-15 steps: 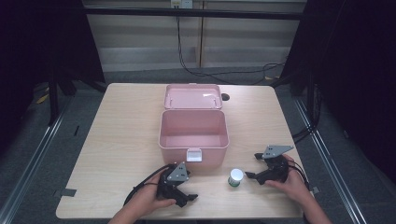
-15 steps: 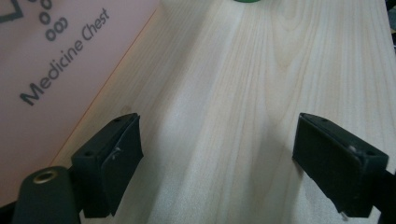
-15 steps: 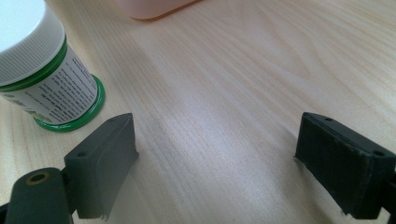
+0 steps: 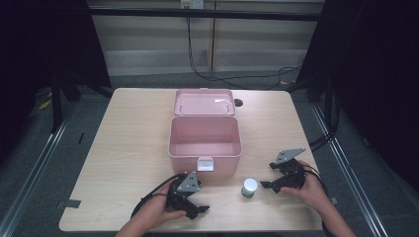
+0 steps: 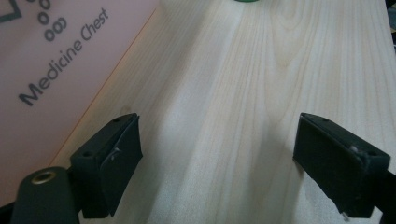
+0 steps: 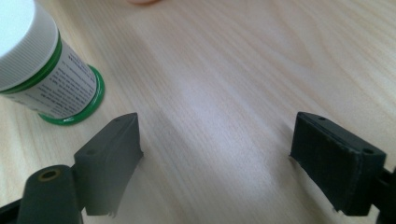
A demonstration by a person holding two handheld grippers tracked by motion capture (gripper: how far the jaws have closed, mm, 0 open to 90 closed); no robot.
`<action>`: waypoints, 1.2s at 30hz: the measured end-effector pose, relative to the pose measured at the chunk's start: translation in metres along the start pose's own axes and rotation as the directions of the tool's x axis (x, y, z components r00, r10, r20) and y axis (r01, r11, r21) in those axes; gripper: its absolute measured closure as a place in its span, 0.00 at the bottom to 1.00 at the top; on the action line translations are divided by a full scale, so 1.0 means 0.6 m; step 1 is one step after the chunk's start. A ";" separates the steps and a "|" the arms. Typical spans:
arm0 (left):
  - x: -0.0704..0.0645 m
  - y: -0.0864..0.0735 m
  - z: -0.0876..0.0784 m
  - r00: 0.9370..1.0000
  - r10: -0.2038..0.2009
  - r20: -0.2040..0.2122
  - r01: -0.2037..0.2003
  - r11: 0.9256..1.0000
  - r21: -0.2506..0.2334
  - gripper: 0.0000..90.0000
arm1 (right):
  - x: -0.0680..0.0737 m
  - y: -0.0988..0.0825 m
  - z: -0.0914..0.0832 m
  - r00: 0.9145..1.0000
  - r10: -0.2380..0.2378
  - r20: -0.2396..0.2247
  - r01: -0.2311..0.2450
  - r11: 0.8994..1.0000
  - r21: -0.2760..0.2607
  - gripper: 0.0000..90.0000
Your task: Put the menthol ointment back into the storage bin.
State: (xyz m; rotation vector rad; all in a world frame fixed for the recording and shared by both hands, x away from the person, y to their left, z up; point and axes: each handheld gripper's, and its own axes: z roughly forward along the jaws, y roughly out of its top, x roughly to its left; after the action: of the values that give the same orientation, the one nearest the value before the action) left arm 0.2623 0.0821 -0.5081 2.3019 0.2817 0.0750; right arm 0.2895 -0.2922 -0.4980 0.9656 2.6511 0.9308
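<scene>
A pink box (image 4: 205,143) marked "Medicine Chest" (image 5: 56,56) stands open at the table's middle, its lid (image 4: 204,102) folded back. A small white bottle (image 4: 249,187) with a white cap and green rim stands upright in front of it, also seen in the right gripper view (image 6: 44,70). My right gripper (image 4: 267,185) rests low on the table just right of the bottle, jaws open and empty (image 6: 217,163). My left gripper (image 4: 200,211) lies near the front edge, left of the bottle, open with only bare wood between its jaws (image 5: 219,163).
The wooden table (image 4: 123,148) has bare room left and right of the box. A small dark hole (image 4: 239,103) sits beside the lid. Cables (image 4: 148,197) trail from the left gripper toward the front edge. Dark curtains and floor surround the table.
Both hands and grippers sit almost where they were; nothing has been picked up or moved.
</scene>
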 end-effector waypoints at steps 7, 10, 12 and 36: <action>-0.001 0.000 -0.001 1.000 -0.002 -0.005 0.002 1.000 0.006 0.16 | -0.007 0.023 -0.014 0.999 0.044 -0.031 -0.039 0.989 0.139 0.20; -0.001 0.000 -0.001 1.000 -0.003 -0.005 0.003 1.000 0.003 0.16 | -0.010 0.034 -0.027 0.999 0.025 -0.030 -0.020 0.988 0.151 0.22; -0.001 0.000 -0.001 1.000 -0.002 -0.005 0.002 1.000 0.006 0.16 | -0.011 0.037 -0.031 0.999 0.021 -0.036 -0.016 0.988 0.153 0.23; -0.001 0.000 -0.001 1.000 -0.003 -0.006 0.003 1.000 0.003 0.16 | 0.040 0.070 -0.052 0.983 -0.135 -0.125 0.172 0.916 0.362 0.26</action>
State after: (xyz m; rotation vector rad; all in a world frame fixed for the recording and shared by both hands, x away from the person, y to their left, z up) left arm 0.2617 0.0823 -0.5078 2.3047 0.2889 0.0799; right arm 0.2817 -0.2676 -0.4465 0.7758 3.0031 0.4576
